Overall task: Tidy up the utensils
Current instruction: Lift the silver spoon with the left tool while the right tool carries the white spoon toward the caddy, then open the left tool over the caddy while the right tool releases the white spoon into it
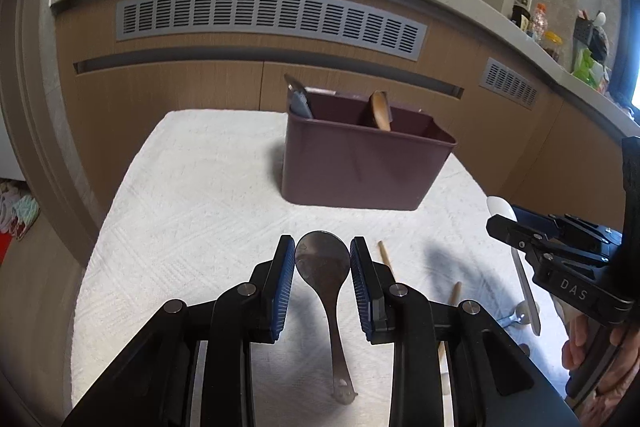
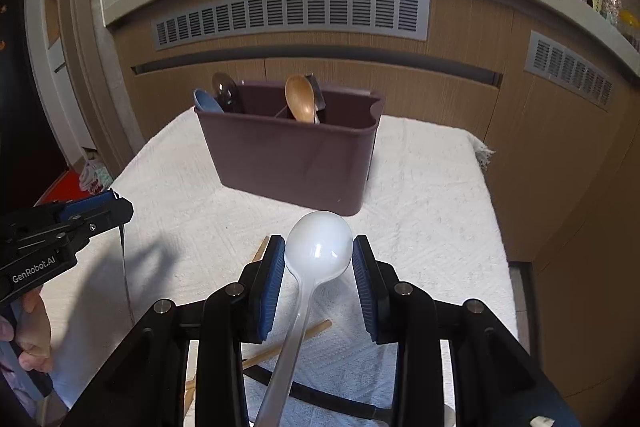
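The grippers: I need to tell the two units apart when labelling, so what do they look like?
Both are black linkage frames with silver pivot pins and ribbed blue finger pads. The left gripper carries white "GenRobot.AI" lettering; the right gripper shows "DAS". No cables or sleeves are clearly visible.

Inside the maroon plastic utensil holder (image 2: 288,155), the walls swallow the handles of the wooden spoon (image 2: 300,99) and the blue spoon (image 2: 206,101); only their bowls show. The translucent white plastic spoon (image 2: 318,247) runs off the bottom edge of the right wrist view. Wooden chopsticks (image 2: 304,341) vanish behind the gripper frame. Shelf bottles (image 1: 540,23) are too small to identify.
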{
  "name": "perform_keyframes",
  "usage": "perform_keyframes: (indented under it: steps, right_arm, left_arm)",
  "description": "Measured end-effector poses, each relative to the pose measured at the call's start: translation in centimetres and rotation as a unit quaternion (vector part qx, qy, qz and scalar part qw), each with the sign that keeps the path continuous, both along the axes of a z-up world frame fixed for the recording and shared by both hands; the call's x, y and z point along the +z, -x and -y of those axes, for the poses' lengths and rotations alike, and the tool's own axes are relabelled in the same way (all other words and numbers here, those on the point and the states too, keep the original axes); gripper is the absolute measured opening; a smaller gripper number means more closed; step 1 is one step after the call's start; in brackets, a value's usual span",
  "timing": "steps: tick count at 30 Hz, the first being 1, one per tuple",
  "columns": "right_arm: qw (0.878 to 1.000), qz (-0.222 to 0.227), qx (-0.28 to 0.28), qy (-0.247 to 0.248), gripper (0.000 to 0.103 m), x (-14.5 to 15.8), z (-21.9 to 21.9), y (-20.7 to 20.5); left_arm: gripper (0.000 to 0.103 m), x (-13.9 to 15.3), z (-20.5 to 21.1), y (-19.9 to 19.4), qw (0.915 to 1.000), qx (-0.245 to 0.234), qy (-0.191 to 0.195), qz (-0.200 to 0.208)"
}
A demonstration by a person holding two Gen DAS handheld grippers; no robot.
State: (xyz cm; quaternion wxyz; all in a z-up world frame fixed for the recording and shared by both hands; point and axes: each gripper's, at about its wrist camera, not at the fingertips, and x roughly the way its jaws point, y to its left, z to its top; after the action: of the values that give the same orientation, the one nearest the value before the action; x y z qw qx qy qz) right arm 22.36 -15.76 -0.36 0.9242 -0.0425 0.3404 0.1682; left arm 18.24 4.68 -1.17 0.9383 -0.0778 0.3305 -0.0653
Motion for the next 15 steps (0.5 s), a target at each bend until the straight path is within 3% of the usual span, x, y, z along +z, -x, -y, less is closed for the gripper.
perform_keyframes:
  steps: [10,12,15]
  right_arm:
    - [0.999,0.034,0.001,-0.004,0.031,0.3,0.2,0.5]
    - [0.999,0.045,0.0,-0.014,0.031,1.3,0.3,0.4]
    - [0.994,0.101,0.003,-0.037,0.031,5.5,1.0,0.0]
  left_arm:
    - [0.029,2.3,1.0,0.3,0.9995,-0.008,-0.005,0.028]
    - [0.029,4.4,1.1,0.2,0.9987,-0.017,0.004,0.049]
    - [0.029,9.7,0.9,-0.3,0.9938,-0.037,0.017,0.103]
